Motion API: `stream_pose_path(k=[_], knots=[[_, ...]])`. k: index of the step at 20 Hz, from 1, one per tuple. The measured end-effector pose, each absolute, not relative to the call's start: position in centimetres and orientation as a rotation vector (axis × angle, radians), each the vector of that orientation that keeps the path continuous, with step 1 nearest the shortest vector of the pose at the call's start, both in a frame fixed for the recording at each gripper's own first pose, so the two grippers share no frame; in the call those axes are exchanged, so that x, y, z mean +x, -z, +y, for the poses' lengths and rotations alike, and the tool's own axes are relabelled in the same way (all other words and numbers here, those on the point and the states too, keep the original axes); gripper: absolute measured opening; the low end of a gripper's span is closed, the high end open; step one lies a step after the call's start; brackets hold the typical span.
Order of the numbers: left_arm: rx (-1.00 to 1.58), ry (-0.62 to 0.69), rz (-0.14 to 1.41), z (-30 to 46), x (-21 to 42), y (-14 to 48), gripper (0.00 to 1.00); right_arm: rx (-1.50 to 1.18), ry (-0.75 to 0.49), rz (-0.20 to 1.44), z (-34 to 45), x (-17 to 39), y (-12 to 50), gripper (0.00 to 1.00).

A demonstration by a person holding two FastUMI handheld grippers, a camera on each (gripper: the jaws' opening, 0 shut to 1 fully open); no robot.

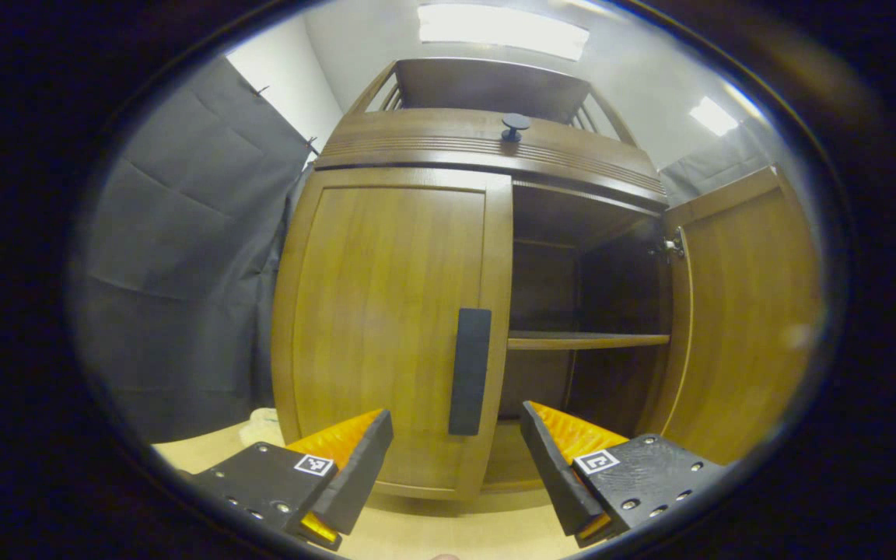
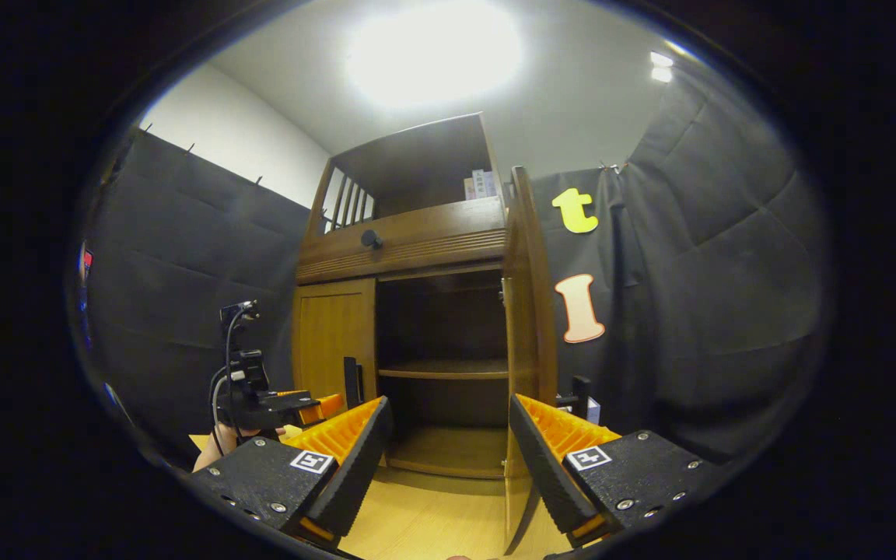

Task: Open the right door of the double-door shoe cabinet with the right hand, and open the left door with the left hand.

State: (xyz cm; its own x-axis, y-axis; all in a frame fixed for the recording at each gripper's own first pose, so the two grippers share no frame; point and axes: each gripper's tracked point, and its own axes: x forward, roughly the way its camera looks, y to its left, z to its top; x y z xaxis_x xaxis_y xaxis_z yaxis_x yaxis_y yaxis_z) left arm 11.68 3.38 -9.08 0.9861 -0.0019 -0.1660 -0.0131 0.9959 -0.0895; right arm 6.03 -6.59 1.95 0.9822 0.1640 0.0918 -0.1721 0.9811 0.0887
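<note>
The left gripper (image 1: 456, 459) is spread wide and holds nothing. Straight ahead of it, just beyond its fingertips, stands the shoe cabinet (image 1: 487, 144) with its left door (image 1: 393, 311) closed flat against the front. That door's dark upright handle (image 1: 470, 372) sits in line with the gap between the two fingers, a little above them and not touched by either. To the right of the gripper, the right door (image 1: 736, 311) is swung fully outward, showing the dark inside of the cabinet and one shelf (image 1: 584, 340) across it. A small round knob (image 1: 515, 124) sits on the drawer front above the doors.

The right gripper (image 2: 448, 455) is also spread wide and empty, held back from the cabinet over the pale wooden floor (image 2: 432, 517). The open right door (image 2: 530, 311) stands edge-on just ahead of its right finger, with the open compartment ahead between the fingers. Off to its left, nearer the closed left door (image 2: 335, 334), the left gripper (image 2: 316, 407) shows with a hand (image 2: 218, 447) behind it.
</note>
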Motion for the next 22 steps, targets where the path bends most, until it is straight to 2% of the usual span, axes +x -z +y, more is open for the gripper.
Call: stream_pose_path(k=[8,17,18,19,22], knots=[[-0.032,0.030,0.179,3.9,13.0,9.9,1.00,0.066,-0.186,-0.013,-2.9,12.7,0.0,0.93],[-0.138,0.085,0.195,2.6,13.4,11.3,1.00,0.018,-0.225,0.001,-1.9,13.9,0.9,0.94],[-0.152,0.090,0.189,2.3,13.4,11.2,0.95,0.011,-0.232,0.009,-1.8,13.7,1.0,0.94],[-0.168,0.085,0.188,1.9,13.5,11.5,0.96,0.005,-0.241,0.017,-1.7,13.7,1.2,0.94],[-0.198,0.076,0.187,2.0,14.2,11.1,0.53,-0.004,-0.265,0.037,-1.2,14.3,1.8,0.93]])
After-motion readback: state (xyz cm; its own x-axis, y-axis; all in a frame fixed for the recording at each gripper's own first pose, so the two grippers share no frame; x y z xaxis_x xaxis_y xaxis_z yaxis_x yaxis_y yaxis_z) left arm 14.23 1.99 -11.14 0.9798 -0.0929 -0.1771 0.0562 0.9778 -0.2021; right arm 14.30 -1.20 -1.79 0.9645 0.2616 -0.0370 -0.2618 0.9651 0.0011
